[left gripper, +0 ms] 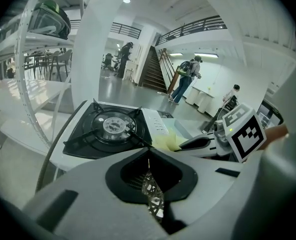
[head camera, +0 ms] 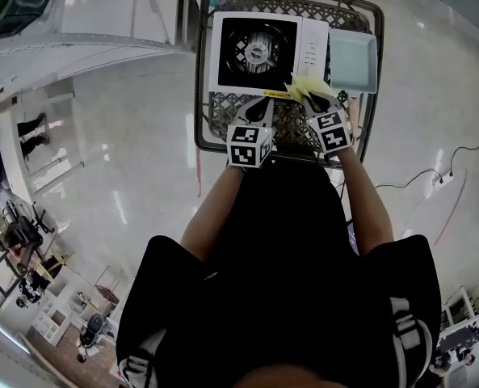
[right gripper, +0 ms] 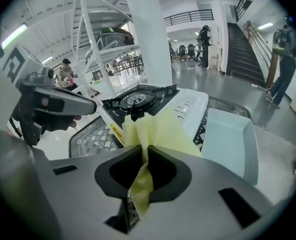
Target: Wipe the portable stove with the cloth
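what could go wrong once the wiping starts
1. The yellow cloth is pinched only by a fold in the right gripper; rubbing could pull it free.
2. Its loose end could snag on the burner's pan supports.
3. The left gripper is shut on nothing, not holding the portable stove, so the stove may slide on the wire table.

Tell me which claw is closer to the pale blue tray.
Right. The right claw, holding the cloth, is just in front of the tray; the left claw is farther left, at the middle of the stove's front edge.
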`<action>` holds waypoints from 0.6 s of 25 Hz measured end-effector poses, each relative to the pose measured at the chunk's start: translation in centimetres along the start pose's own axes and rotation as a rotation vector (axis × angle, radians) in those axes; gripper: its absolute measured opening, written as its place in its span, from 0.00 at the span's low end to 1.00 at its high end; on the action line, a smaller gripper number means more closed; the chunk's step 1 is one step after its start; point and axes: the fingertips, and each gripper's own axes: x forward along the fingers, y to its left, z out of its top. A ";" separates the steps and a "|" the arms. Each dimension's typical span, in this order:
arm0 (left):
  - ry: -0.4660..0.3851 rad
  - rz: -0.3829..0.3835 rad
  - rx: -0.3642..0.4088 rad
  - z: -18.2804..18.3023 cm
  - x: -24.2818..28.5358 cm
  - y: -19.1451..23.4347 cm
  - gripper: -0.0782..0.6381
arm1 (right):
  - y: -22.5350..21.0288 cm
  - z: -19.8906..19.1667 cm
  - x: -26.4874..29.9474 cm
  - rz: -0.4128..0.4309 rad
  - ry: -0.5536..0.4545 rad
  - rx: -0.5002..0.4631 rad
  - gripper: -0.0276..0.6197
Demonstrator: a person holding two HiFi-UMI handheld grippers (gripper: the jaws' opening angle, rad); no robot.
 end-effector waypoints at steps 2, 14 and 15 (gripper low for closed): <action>0.003 0.000 0.001 0.0 0.0 0.1 0.14 | 0.3 -0.2 -0.1 0.003 0.001 0.009 0.10; 0.002 0.013 -0.005 0.2 -0.1 1.2 0.14 | 0.1 1.2 -0.7 0.003 -0.059 0.028 0.08; -0.001 0.017 -0.009 0.4 -0.3 1.5 0.14 | 0.0 2.0 -1.0 0.000 -0.086 0.036 0.08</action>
